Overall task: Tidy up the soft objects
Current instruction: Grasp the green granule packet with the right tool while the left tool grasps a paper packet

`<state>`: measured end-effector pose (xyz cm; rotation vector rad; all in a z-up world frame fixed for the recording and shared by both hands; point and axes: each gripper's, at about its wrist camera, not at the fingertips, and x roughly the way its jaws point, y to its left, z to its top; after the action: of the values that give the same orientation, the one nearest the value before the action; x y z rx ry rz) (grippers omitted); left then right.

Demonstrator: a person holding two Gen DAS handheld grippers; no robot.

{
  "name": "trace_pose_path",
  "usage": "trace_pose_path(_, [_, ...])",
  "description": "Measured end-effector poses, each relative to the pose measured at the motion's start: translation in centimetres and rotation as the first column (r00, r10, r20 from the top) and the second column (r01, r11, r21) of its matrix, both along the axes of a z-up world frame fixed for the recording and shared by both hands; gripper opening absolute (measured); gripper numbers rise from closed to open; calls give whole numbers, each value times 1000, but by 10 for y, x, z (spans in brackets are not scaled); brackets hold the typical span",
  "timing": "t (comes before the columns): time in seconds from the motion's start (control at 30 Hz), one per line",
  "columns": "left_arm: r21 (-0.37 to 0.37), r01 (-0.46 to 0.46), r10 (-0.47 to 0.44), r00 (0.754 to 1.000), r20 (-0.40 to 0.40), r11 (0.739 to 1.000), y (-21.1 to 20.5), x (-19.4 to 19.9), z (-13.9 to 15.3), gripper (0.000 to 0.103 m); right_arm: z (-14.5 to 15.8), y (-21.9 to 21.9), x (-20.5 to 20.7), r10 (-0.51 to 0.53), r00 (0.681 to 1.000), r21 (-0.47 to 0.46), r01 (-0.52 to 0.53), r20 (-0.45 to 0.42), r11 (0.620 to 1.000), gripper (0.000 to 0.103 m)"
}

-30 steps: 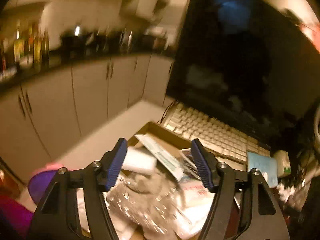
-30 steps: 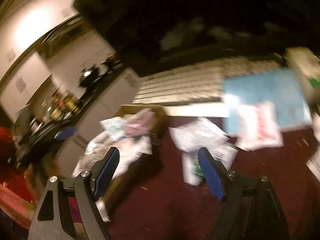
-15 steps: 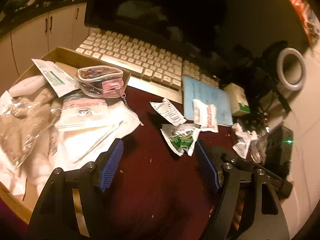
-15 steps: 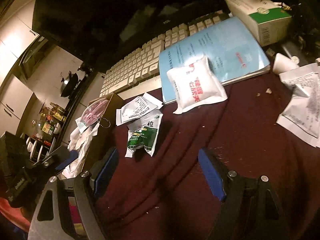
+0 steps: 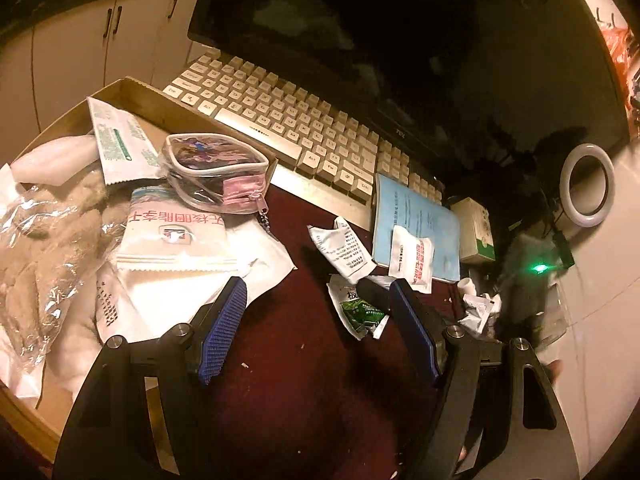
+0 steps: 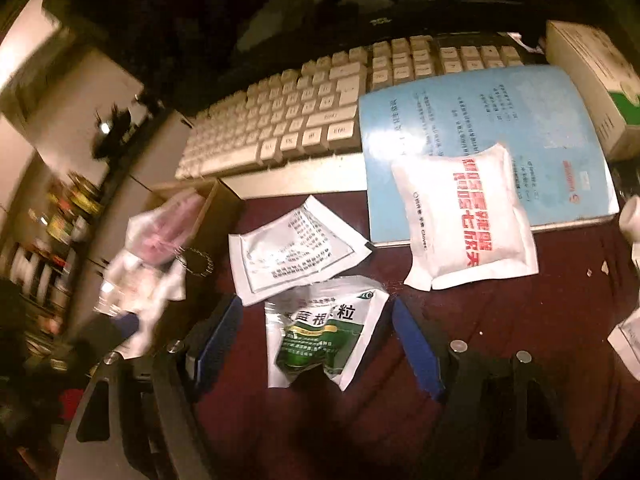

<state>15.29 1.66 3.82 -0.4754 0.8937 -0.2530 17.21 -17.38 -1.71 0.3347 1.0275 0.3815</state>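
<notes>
Sorting soft packets on a dark red desk (image 6: 500,360).

The right gripper (image 6: 318,340) is held with its blue fingers (image 6: 416,348) wide apart around the green-and-white sachet (image 6: 324,340); its jaws have just been closing a little, and the sachet is not seen to be pressed. The left gripper (image 5: 318,320) is held apart over bare desk, with nothing between its fingers. A cardboard box (image 5: 132,92) full of soft packets is seen at the left. A white pouch with red letters (image 6: 464,220) is lying partly on a blue booklet (image 6: 480,120), beside the keyboard (image 6: 304,108).
</notes>
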Motion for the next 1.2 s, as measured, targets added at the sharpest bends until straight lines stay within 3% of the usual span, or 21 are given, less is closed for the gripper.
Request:
trace_pose_path(0.03, [1,1,-1,1000,3,1000,1,-1,1,74,1,4,-2,2,1000,-29,-1,17,1000,76])
trace_pose_path(0.13, [-18,5,-5,1000,5,1000,2,-2,3,74,0,17,-7,19,999,-119,-13,45,993,57])
trace_pose_path(0.17, [-20,8,-7,1000,5,1000,2,-2,3,74,1,21,-7,20,998,-158,-11,54,987,45])
trace_pose_path(0.23, [-27,11,-11,1000,7,1000,2,-2,6,74,1,24,-11,42,997,-184,-30,60,982,39])
trace_pose_path(0.33, [-35,34,-34,999,8,999,-2,-3,10,74,5,19,-21,45,996,-192,-31,71,981,36])
trace_pose_path(0.43, [-18,61,-61,998,15,998,-9,-2,17,74,6,4,-34,43,996,-141,-33,72,989,35])
trace_pose_path(0.53, [79,98,-100,995,23,992,-25,9,25,74,8,-20,-43,5,997,-112,4,78,994,35])
trace_pose_path(0.67, [301,168,-185,982,27,939,-62,41,26,74,7,-49,-43,-76,993,-92,85,94,992,35])
trace_pose_path(0.77, [382,258,-266,963,-32,887,-85,70,9,74,6,-61,-39,-150,982,-105,162,118,981,35])
trace_pose_path(0.93, [397,294,-272,956,-114,869,-98,108,-16,74,-4,-78,-39,-200,977,-40,204,75,978,35])
trace_pose_path(1.03, [381,288,-246,957,-157,879,-99,125,-27,74,-3,-82,-43,-219,973,-41,222,80,974,35])
trace_pose_path(1.17, [268,403,-331,903,-276,875,-106,130,-47,74,-4,-86,-44,-228,971,-24,230,73,973,35])
trace_pose_path(1.2, [272,414,-342,899,-274,869,-109,126,-47,74,-4,-87,-44,-231,970,-22,233,71,972,35])
